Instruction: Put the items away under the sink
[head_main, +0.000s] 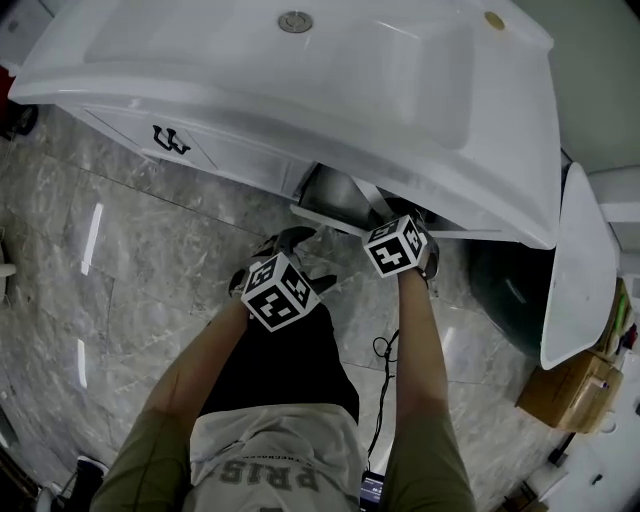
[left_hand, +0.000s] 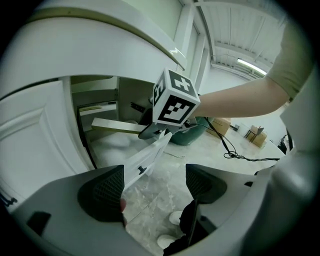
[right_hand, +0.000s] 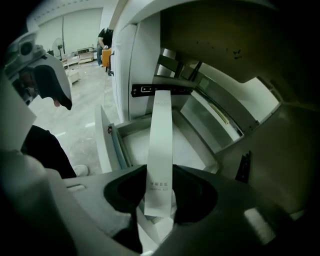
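Pointing over the open drawer (right_hand: 104, 142) at twelve o'clock, a long white box (right_hand: 161, 145) is clenched by the right tongs (right_hand: 160, 194); the left tongs (left_hand: 155, 187) are released.

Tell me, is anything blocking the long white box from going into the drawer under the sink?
Nothing visible does. The long white cardboard box, clamped in the right hand-held gripper, points straight into the open white drawer.

The long box (right_hand: 161, 150) in the right claw (right_hand: 160, 196) hangs over the open drawer (right_hand: 107, 146) under the sink (head_main: 300, 85).
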